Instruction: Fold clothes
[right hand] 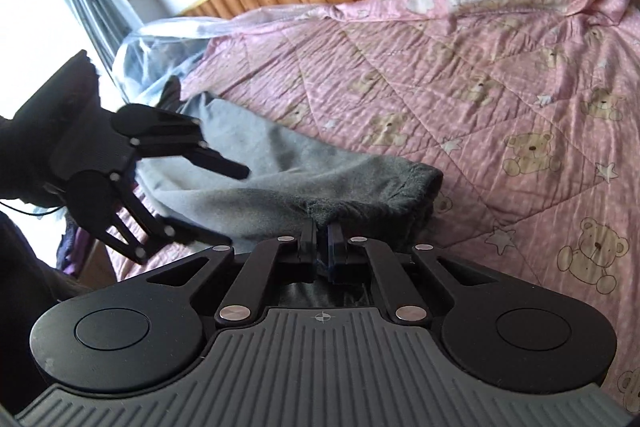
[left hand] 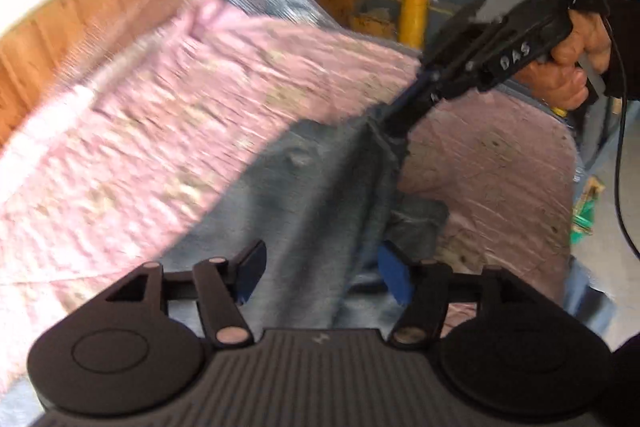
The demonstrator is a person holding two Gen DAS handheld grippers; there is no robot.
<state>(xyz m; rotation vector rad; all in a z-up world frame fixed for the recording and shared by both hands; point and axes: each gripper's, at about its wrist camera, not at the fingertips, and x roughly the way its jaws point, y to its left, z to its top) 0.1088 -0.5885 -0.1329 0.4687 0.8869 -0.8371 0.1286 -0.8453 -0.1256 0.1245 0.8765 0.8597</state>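
- The grey garment is lying on the pink quilt, one end lifting.
- My right tongs are pinching its dark hem.
- My left tongs are gaping apart over the cloth, gripping nothing.

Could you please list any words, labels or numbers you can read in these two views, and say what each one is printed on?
"DAS": white letters on the black body of the right gripper, seen in the left wrist view.
No other readable text: the pink bear-print quilt has pictures only, and the clutter on the shelves behind is too blurred to read.
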